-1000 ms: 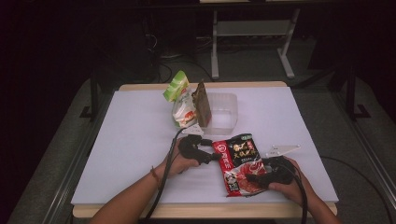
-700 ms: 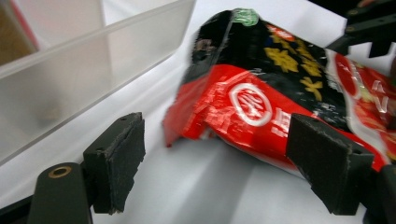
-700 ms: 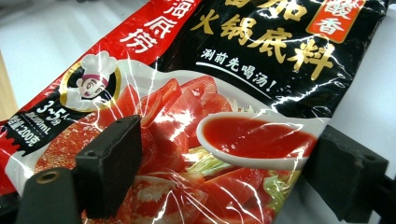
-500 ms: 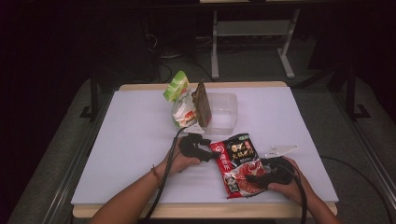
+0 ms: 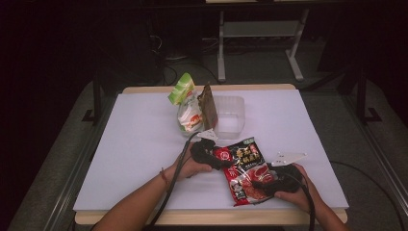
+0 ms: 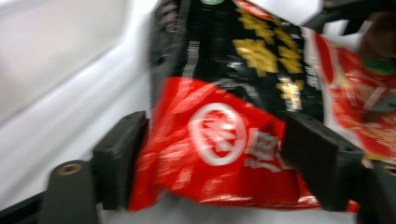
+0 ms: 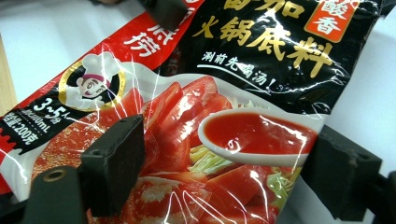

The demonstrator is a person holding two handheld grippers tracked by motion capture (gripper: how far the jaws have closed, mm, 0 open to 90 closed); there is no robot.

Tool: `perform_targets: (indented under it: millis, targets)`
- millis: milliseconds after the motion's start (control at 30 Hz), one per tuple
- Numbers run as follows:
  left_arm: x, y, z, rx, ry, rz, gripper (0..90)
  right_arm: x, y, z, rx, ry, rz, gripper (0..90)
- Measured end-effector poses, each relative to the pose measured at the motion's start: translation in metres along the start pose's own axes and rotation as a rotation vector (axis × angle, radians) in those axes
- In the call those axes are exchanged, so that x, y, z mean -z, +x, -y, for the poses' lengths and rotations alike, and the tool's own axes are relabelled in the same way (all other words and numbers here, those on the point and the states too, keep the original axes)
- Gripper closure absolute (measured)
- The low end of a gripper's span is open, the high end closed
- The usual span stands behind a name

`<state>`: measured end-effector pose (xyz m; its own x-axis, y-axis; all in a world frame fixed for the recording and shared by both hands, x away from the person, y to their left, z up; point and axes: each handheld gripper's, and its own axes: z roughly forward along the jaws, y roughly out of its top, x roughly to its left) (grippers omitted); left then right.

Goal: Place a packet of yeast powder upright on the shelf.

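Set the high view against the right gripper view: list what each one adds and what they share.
High view: the white table, a green-and-white bag, a brown pouch and a clear tub farther back, plus both hands with the left gripper and right gripper at the red-and-black sauce packet. Right gripper view: the packet's print close up, a chef logo and a pictured spoon of red sauce, between two black jaws. Shared: the sauce packet on the white table.

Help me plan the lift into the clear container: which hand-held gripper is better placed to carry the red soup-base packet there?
Left, probably. The left hand-held gripper straddles the red soup-base packet at its corner nearest the clear container. The right hand-held gripper straddles the near end, farther off.
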<state>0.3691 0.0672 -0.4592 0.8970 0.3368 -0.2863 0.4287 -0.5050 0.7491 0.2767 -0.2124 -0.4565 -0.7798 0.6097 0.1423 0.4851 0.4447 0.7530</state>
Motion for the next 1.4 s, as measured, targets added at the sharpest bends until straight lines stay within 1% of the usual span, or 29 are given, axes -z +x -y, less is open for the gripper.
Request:
perform_targets:
  millis: [33, 100, 133, 233, 300, 333, 367, 400, 467, 500, 567, 600, 633, 667, 700, 733, 767, 833, 900, 933, 1033, 1067, 1133, 1200, 1233, 1267, 1300, 1333, 1400]
  targets:
    - [-0.001, -0.002, 0.0, -0.002, 0.001, -0.004, 21.1, 0.0, 0.0, 0.0, 0.0, -0.006, 0.001, 19.1]
    - [0.0, -0.003, 0.0, 0.002, -0.014, -0.003, 23.3, 0.001, 0.0, 0.001, -0.003, -0.016, 0.0, 20.5]
    - [0.001, -0.002, 0.0, 0.011, -0.028, 0.002, 24.7, 0.001, 0.0, 0.002, -0.002, -0.023, 0.002, 21.7]
    - [0.004, -0.002, 0.001, 0.016, -0.05, 0.017, 28.0, 0.003, 0.0, 0.003, 0.007, -0.044, 0.012, 25.2]
    - [0.007, -0.004, 0.0, 0.023, -0.091, 0.031, 28.3, 0.004, 0.001, 0.003, 0.008, -0.05, 0.013, 25.5]
    - [0.009, -0.005, -0.001, 0.022, -0.108, 0.029, 29.7, 0.004, 0.001, 0.003, 0.008, -0.057, 0.014, 26.2]
    - [0.011, -0.006, -0.002, 0.018, -0.125, 0.032, 31.8, 0.006, 0.0, 0.003, 0.01, -0.074, 0.021, 27.6]
    - [0.013, -0.007, -0.002, 0.027, -0.156, 0.051, 31.8, 0.006, 0.0, 0.003, 0.01, -0.074, 0.021, 27.6]
    - [0.017, -0.007, -0.003, 0.044, -0.198, 0.073, 34.5, 0.007, 0.0, 0.002, 0.009, -0.099, 0.028, 29.8]
    - [0.018, -0.007, -0.003, 0.054, -0.208, 0.082, 35.5, 0.008, 0.001, 0.002, 0.012, -0.109, 0.03, 31.5]
    - [0.018, -0.006, -0.002, 0.068, -0.222, 0.102, 34.6, 0.01, 0.001, 0.002, 0.016, -0.122, 0.034, 34.9]
    - [0.017, -0.004, -0.001, 0.089, -0.228, 0.111, 35.9, 0.012, 0.001, 0.002, 0.024, -0.137, 0.045, 42.7]
    - [0.017, -0.003, 0.0, 0.107, -0.232, 0.119, 35.9, 0.012, 0.001, 0.002, 0.024, -0.137, 0.045, 42.7]
    - [0.016, -0.001, 0.0, 0.125, -0.232, 0.13, 36.3, 0.014, 0.001, 0.002, 0.03, -0.152, 0.052, 48.6]
    - [0.014, -0.001, 0.001, 0.128, -0.226, 0.13, 36.0, 0.017, 0.001, 0.002, 0.036, -0.17, 0.056, 55.0]
    - [0.013, -0.002, 0.001, 0.12, -0.212, 0.124, 35.6, 0.019, 0.001, 0.001, 0.049, -0.183, 0.056, 59.1]
    - [0.011, -0.003, 0.001, 0.117, -0.209, 0.123, 34.5, 0.021, 0.002, 0.0, 0.06, -0.195, 0.059, 61.7]
    - [0.01, -0.004, 0.0, 0.114, -0.203, 0.12, 32.9, 0.021, 0.005, -0.001, 0.086, -0.194, 0.081, 64.4]
    - [0.01, -0.003, 0.001, 0.121, -0.196, 0.12, 32.9, 0.022, 0.006, 0.0, 0.092, -0.205, 0.085, 67.6]
    - [0.009, -0.004, 0.0, 0.12, -0.192, 0.119, 31.3, 0.024, 0.007, -0.001, 0.1, -0.222, 0.083, 70.8]
    - [0.008, -0.004, 0.0, 0.117, -0.179, 0.122, 29.6, 0.025, 0.007, -0.002, 0.11, -0.229, 0.084, 72.0]
    - [0.009, -0.003, 0.0, 0.115, -0.179, 0.12, 32.2, 0.025, 0.008, -0.002, 0.113, -0.231, 0.085, 72.4]
    - [0.011, -0.003, 0.0, 0.103, -0.182, 0.106, 40.1, 0.025, 0.008, -0.002, 0.111, -0.228, 0.086, 72.9]
    - [0.015, -0.003, -0.001, 0.087, -0.191, 0.113, 44.8, 0.024, 0.008, -0.002, 0.111, -0.23, 0.088, 73.1]
    - [0.016, -0.002, -0.001, 0.083, -0.197, 0.119, 48.1, 0.025, 0.007, -0.001, 0.112, -0.234, 0.085, 73.4]
    - [0.018, -0.001, -0.002, 0.088, -0.208, 0.134, 49.5, 0.025, 0.007, -0.001, 0.111, -0.241, 0.081, 73.9]
    - [0.018, -0.001, -0.002, 0.1, -0.219, 0.145, 48.9, 0.026, 0.007, -0.001, 0.112, -0.248, 0.078, 74.7]
    - [0.018, 0.0, -0.001, 0.112, -0.217, 0.145, 47.3, 0.027, 0.008, -0.002, 0.121, -0.262, 0.078, 76.3]
    - [0.014, -0.002, -0.002, 0.101, -0.204, 0.143, 40.7, 0.03, 0.013, -0.004, 0.155, -0.278, 0.086, 77.6]
